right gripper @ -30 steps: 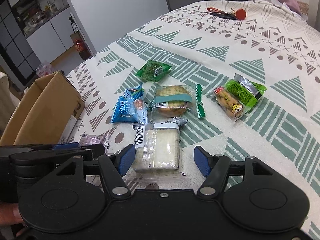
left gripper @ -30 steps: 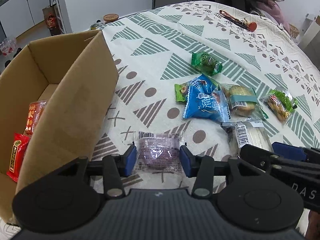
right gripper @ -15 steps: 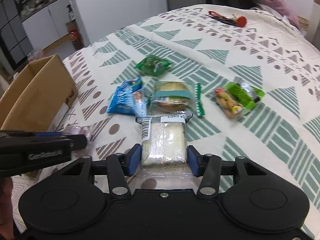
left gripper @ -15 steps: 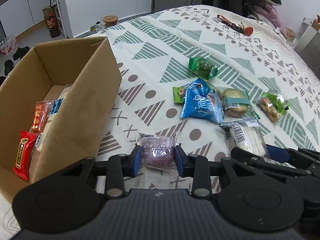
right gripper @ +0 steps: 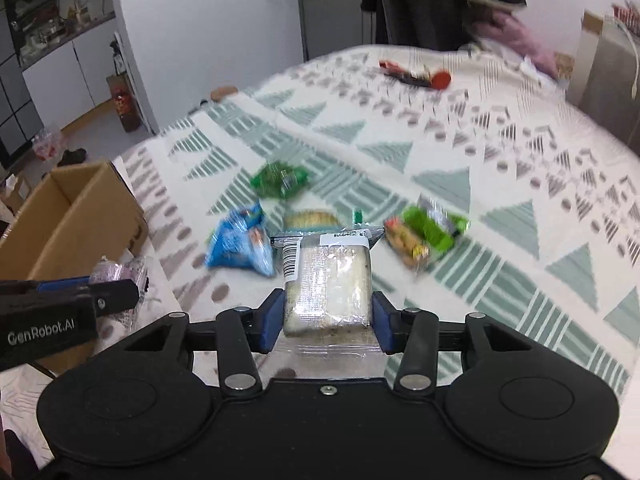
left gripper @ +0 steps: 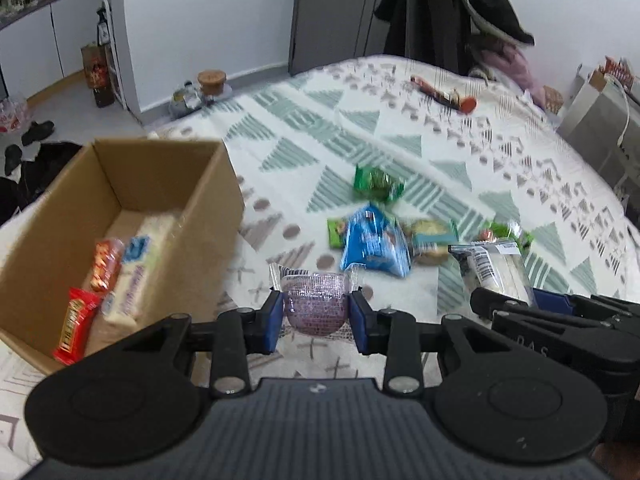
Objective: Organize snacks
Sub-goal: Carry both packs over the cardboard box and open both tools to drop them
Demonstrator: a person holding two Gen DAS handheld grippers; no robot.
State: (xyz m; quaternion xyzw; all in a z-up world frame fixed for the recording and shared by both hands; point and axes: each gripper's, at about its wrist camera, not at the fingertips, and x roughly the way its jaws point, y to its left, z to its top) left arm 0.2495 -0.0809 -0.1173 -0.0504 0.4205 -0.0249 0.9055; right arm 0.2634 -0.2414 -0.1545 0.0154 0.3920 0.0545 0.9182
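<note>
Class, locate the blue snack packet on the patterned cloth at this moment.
In the left wrist view the blue snack packet lies mid-cloth, right of the cardboard box, just beyond the purple snack clamped in the left gripper.

Left gripper (left gripper: 316,316): both blue pads pressed flat against the sides of a purple packet (left gripper: 315,303) held between them. Right gripper (right gripper: 327,317): pads clamped on the flanks of a pale wrapped slab (right gripper: 327,286). Both point forward, side by side, the right gripper's fingers slightly ahead.
</note>
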